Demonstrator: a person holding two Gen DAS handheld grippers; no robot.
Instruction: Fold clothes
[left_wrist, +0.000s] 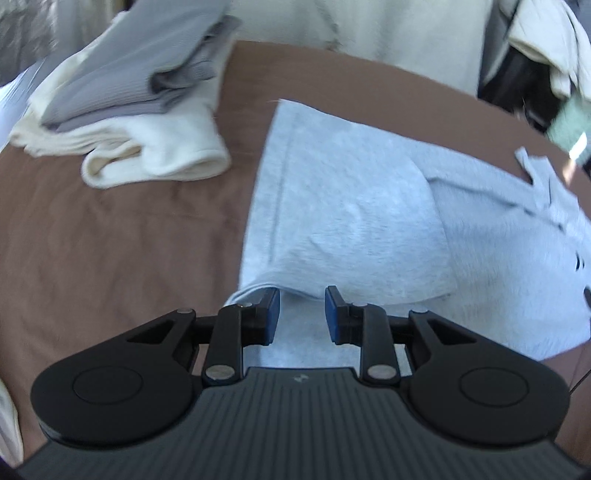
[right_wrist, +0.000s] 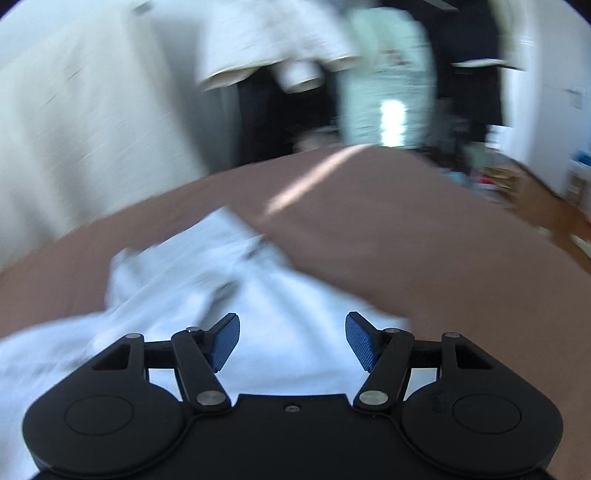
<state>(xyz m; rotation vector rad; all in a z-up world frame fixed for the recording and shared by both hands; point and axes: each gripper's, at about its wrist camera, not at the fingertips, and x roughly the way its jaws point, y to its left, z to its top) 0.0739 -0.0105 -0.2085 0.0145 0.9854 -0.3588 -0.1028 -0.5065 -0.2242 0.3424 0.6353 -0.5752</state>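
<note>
Light grey jersey garment (left_wrist: 343, 206), partly folded, lies flat on the brown bedsheet (left_wrist: 110, 240), filling my left wrist view from the centre out to 3 o'clock, one layer doubled over another. My left gripper (left_wrist: 301, 314) hangs just above its near edge at 6 o'clock, blue pads (left_wrist: 272, 317) a modest gap apart with no cloth pinched between them. At 10 o'clock, well apart from the garment, sits a stack of folded clothes: a grey ribbed piece (left_wrist: 147, 66) on top of a cream knit piece (left_wrist: 155, 147). In my right wrist view, which is blurred, the same garment (right_wrist: 207, 280) spreads from 6 to 9 o'clock, and my right gripper (right_wrist: 291, 341) hovers over it with jaws wide apart and empty. Pale hanging clothes (right_wrist: 266, 40) show at 12 o'clock.
</note>
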